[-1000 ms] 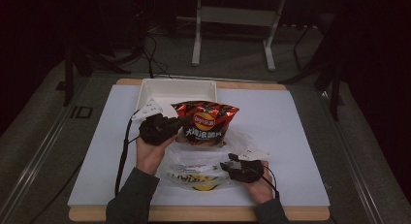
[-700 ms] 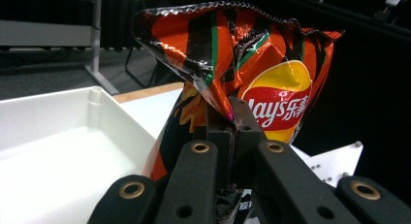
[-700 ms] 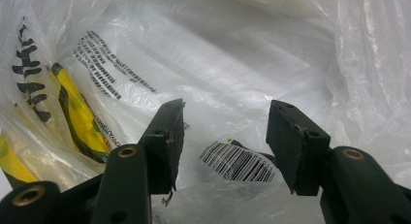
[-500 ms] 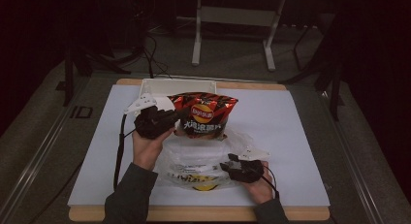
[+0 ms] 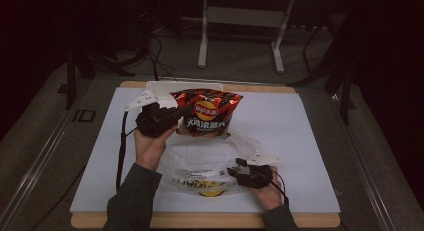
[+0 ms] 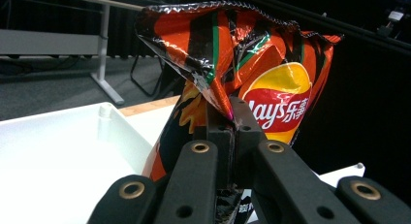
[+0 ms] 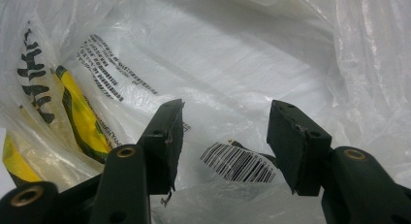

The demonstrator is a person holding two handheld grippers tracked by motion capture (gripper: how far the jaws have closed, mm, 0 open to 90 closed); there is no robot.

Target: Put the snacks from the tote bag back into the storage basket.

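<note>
A red and orange Lay's chip bag hangs upright above the table's far middle, in front of the white tray. My left gripper is shut on its left edge. In the left gripper view the jaws pinch a crumpled fold of the chip bag. A clear plastic bag with yellow and black print lies near the front edge. My right gripper rests at its right side, open. In the right gripper view the jaws stand apart over the plastic bag, its film and a barcode between them.
The white tray sits at the table's far edge, just left of the chip bag. A white mat covers the tabletop. Cables trail from both grippers toward the person's forearms. Dark floor and metal stands lie beyond the table.
My left gripper has lifted the chip bag slightly up and toward the far edge. The right gripper has stayed at the plastic bag.
</note>
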